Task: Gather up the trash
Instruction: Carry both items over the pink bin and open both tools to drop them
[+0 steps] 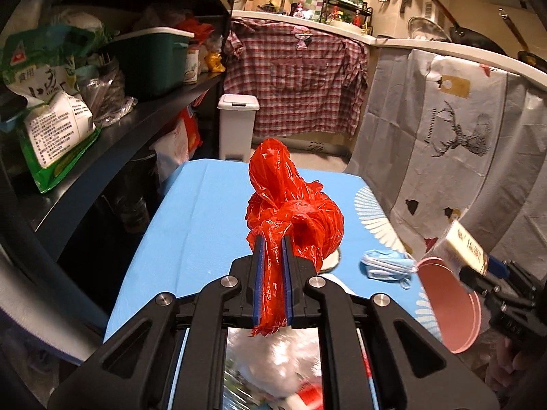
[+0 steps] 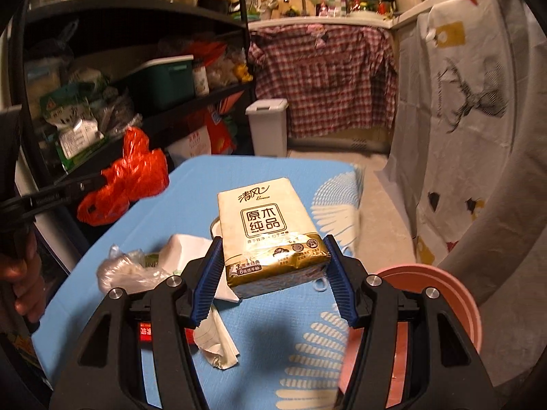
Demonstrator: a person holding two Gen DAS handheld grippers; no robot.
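My left gripper (image 1: pixel 272 239) is shut on a knotted red plastic bag (image 1: pixel 294 212) and holds it above the blue table (image 1: pixel 191 225). The bag also shows in the right wrist view (image 2: pixel 133 177), at the left. My right gripper (image 2: pixel 271 249) is shut on a cream and gold tissue pack (image 2: pixel 270 232), held above the table (image 2: pixel 283 328). The pack shows in the left wrist view (image 1: pixel 461 242) at the right edge. A pink bin (image 2: pixel 441 287) stands by the table's right edge; it also shows in the left wrist view (image 1: pixel 451 304).
A blue face mask (image 1: pixel 386 263) lies on the table. A clear plastic wad (image 2: pixel 126 273) and crumpled paper (image 2: pixel 218 345) lie at the near left. A white pedal bin (image 2: pixel 268 126) stands beyond the table. Black shelves (image 1: pixel 143 112) with goods run along the left.
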